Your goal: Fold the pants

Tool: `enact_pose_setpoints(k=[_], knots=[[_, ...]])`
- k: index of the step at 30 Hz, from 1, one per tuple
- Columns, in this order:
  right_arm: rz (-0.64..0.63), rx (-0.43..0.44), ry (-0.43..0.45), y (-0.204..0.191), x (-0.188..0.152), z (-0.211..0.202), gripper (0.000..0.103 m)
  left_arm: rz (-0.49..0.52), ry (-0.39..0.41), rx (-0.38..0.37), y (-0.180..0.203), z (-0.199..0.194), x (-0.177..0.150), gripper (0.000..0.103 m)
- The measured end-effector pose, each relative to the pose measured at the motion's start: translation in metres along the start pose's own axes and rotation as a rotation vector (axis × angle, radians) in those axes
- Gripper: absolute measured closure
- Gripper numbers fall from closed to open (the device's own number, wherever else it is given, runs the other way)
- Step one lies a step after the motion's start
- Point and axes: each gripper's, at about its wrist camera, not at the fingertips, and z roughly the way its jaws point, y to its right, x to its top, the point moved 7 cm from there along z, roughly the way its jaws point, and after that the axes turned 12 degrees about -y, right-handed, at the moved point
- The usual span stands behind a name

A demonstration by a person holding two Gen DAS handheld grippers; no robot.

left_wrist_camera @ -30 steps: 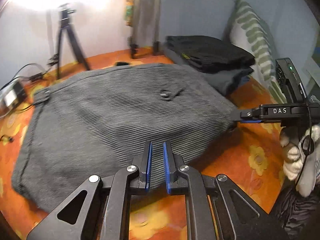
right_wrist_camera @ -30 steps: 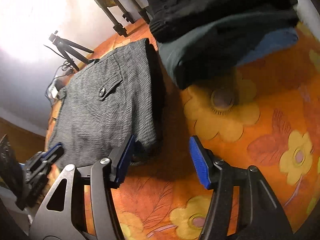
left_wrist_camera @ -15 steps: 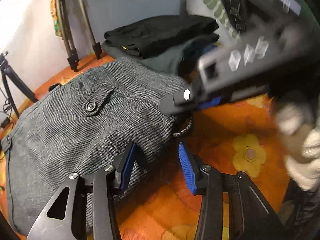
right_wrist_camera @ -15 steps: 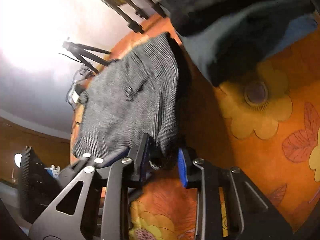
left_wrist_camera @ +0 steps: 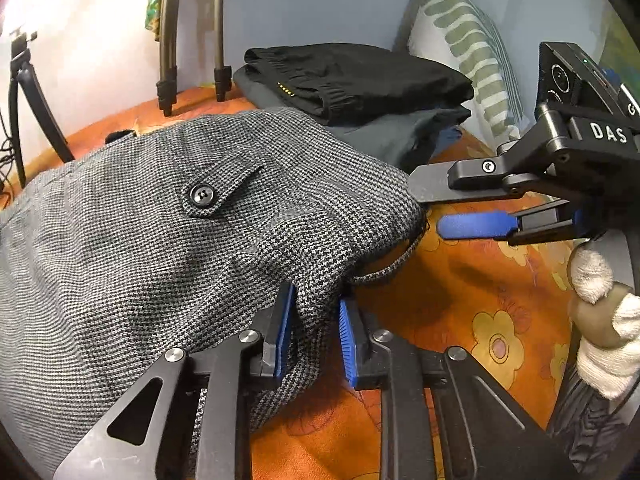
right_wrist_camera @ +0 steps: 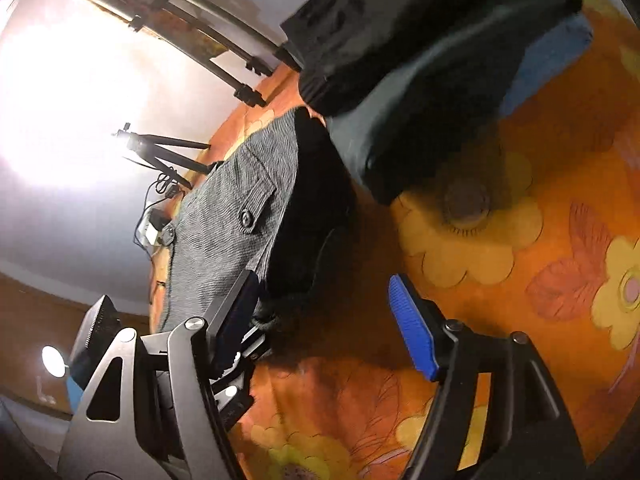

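Grey houndstooth pants (left_wrist_camera: 168, 220) with a buttoned back pocket lie folded on an orange flowered bedsheet (left_wrist_camera: 480, 320). My left gripper (left_wrist_camera: 316, 332) is at their near right corner. Its jaws are closing, and a raised fold of the cloth fills the gap between the blue pads. My right gripper (left_wrist_camera: 430, 210) comes in from the right with its tips at the pants' right corner. Its jaws are opening and press on nothing. In the right wrist view the right gripper (right_wrist_camera: 320, 312) stands wide, with the pants (right_wrist_camera: 232, 232) beside its left finger.
A stack of folded dark clothes (left_wrist_camera: 360, 80) sits behind the pants, with a striped pillow (left_wrist_camera: 468, 48) against the wall. Tripod legs (left_wrist_camera: 168, 40) and another tripod (left_wrist_camera: 24, 92) with cables stand at the back left. A gloved hand (left_wrist_camera: 600, 320) holds the right gripper.
My left gripper moved to the pants' right corner, opened and closed around a fold of cloth. My right gripper, shut on that corner half a second ago, has opened and let go.
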Motion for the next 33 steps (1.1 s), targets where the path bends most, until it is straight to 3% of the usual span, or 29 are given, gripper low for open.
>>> enact_pose_setpoints(k=[10,13,18,20,23,27,28,31,33], knots=[[-0.012,0.053,-0.061,-0.017,-0.002,0.039,0.029,-0.022,-0.021,-0.059,-0.005,-0.006,-0.001,0.079],[0.033,0.089,-0.091,-0.012,-0.002,0.054,0.037,-0.029,0.012,-0.064,-0.015,-0.035,-0.005,0.077],[0.034,0.086,-0.064,-0.013,0.002,0.062,0.044,-0.165,0.12,0.081,-0.073,-0.069,-0.004,0.077],[0.025,0.066,-0.047,-0.014,0.004,0.065,0.055,-0.222,0.114,0.122,-0.093,-0.063,-0.007,0.077],[0.012,0.035,-0.036,-0.015,0.006,0.068,0.071,-0.169,0.056,0.198,-0.093,-0.04,-0.015,0.077],[-0.017,0.025,-0.025,-0.019,0.008,0.061,0.076,-0.057,0.0,0.301,-0.082,-0.012,-0.024,0.077],[-0.04,0.016,-0.02,-0.023,0.008,0.058,0.077,-0.05,0.019,0.324,-0.082,-0.01,-0.024,0.077],[-0.095,-0.017,0.005,-0.034,0.007,0.054,0.078,-0.107,0.023,0.287,-0.092,-0.017,-0.025,0.077],[-0.107,-0.026,0.016,-0.038,0.007,0.053,0.078,-0.151,0.076,0.288,-0.1,-0.031,-0.019,0.077]])
